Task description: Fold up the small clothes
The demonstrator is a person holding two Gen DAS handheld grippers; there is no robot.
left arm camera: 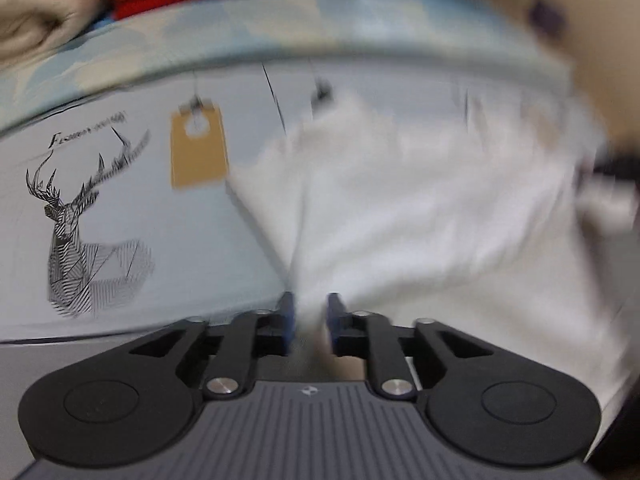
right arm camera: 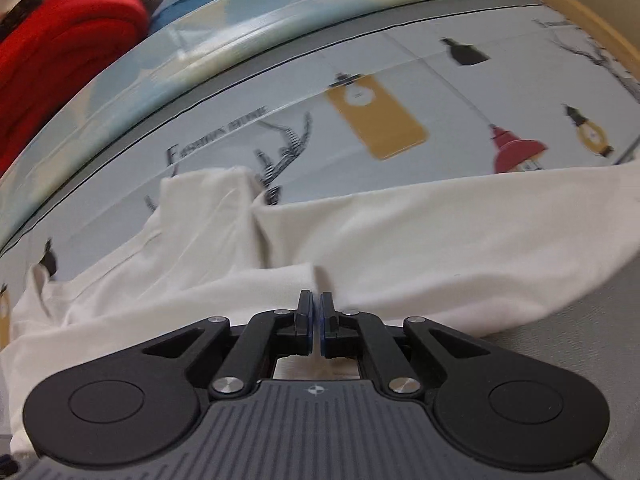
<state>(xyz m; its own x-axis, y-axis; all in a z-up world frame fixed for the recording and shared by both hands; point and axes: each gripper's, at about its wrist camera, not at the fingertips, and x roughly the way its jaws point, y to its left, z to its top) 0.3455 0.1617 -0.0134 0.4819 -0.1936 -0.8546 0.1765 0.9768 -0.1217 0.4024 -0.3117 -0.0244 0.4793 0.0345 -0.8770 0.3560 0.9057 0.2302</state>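
Observation:
A white garment [left arm camera: 420, 208] lies rumpled on the printed tablecloth [left arm camera: 120, 184] and is blurred in the left wrist view. My left gripper [left arm camera: 311, 312] stands over its near edge with the jaws a little apart. A ridge of the white cloth runs into the gap, and the pads do not seem to press on it. In the right wrist view the same white garment [right arm camera: 440, 240] spreads across the table, with a flap folded over its left part. My right gripper [right arm camera: 316, 308] is shut on the corner of that flap, low over the cloth.
The tablecloth [right arm camera: 400, 80] bears a deer drawing [left arm camera: 80, 216], a yellow tag [right arm camera: 376, 120] and lamp prints [right arm camera: 518, 152]. A red garment [right arm camera: 60, 48] is piled at the far left beside a blue patterned sheet [right arm camera: 240, 24]. Along the far right runs a wooden edge [right arm camera: 580, 12].

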